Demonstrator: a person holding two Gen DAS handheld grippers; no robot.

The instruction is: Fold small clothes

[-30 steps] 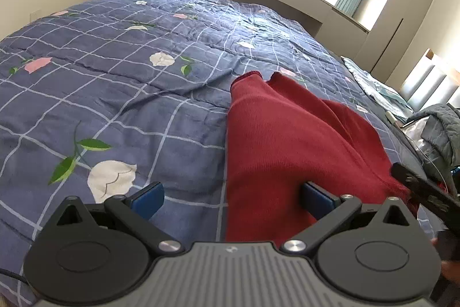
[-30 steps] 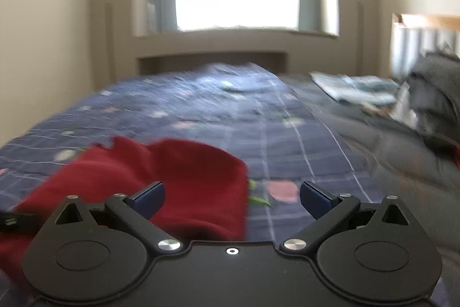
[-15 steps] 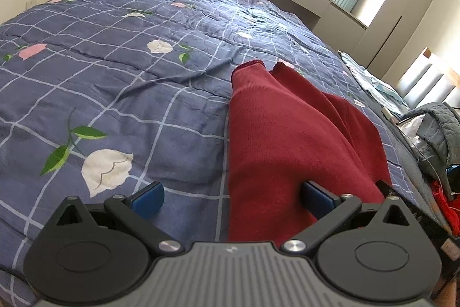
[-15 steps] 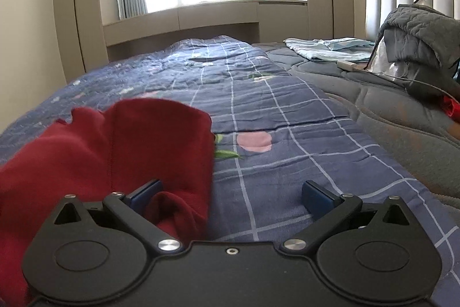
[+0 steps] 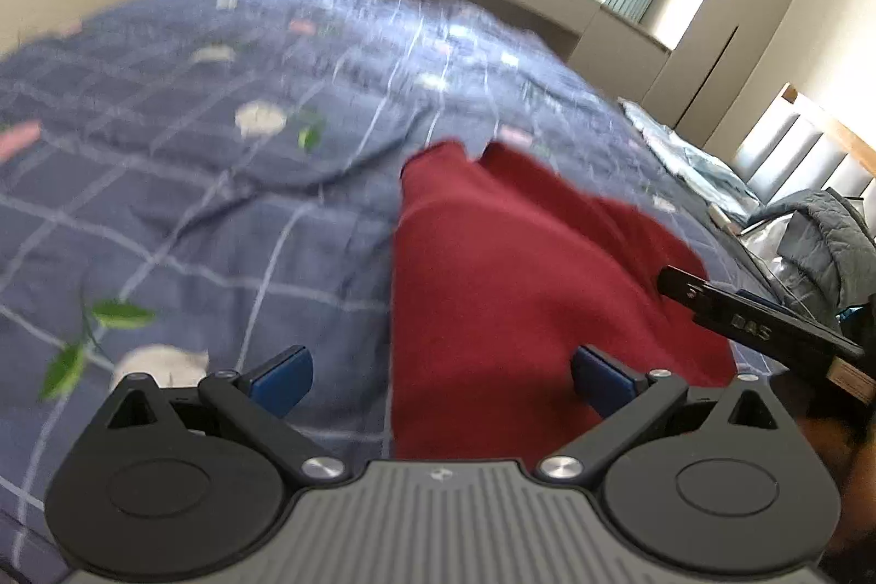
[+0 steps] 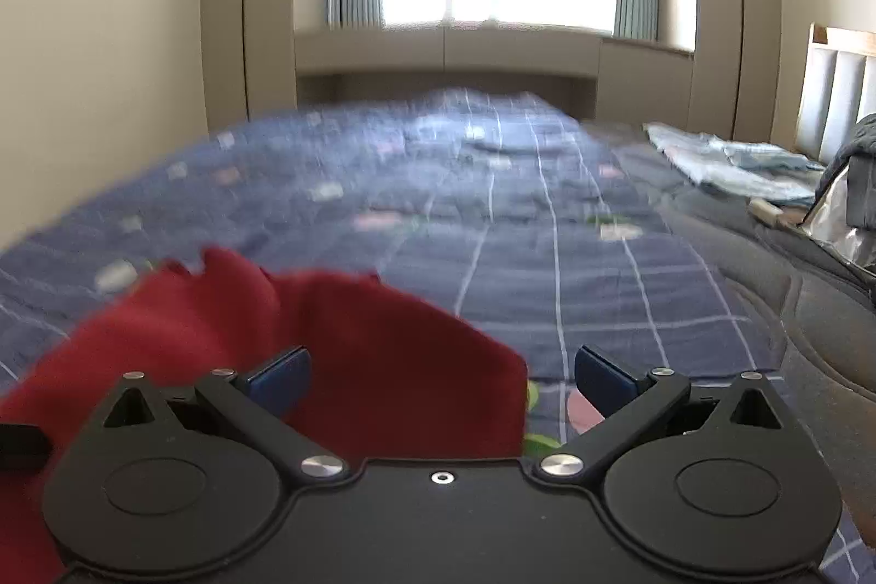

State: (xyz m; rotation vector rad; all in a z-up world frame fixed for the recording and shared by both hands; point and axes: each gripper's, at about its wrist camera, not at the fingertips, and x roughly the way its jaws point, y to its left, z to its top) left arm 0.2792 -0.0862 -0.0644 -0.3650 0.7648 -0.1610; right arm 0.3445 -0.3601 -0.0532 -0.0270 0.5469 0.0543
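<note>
Looking left: your left hand-held gripper hangs over the bed with its blue fingers spread wide, clamped on nothing.
Free bedspread: on your left side the blue checked cover runs bare of clothing out to the wall, with a few soft creases in it.
Red garment: it lies on the bed in front of you, its straight left edge running up between your left gripper's fingers; the right finger sits over the cloth, though you cannot tell if it touches.
Right edge of garment: in the right wrist view it stands up as a raised fold between the fingers.
Right hand-held gripper: fingers apart, gripping nothing; its tip shows at the garment's right side.
Far right: bare cover beyond, then pale blue folded cloth and a grey jacket well apart by the headboard.
</note>
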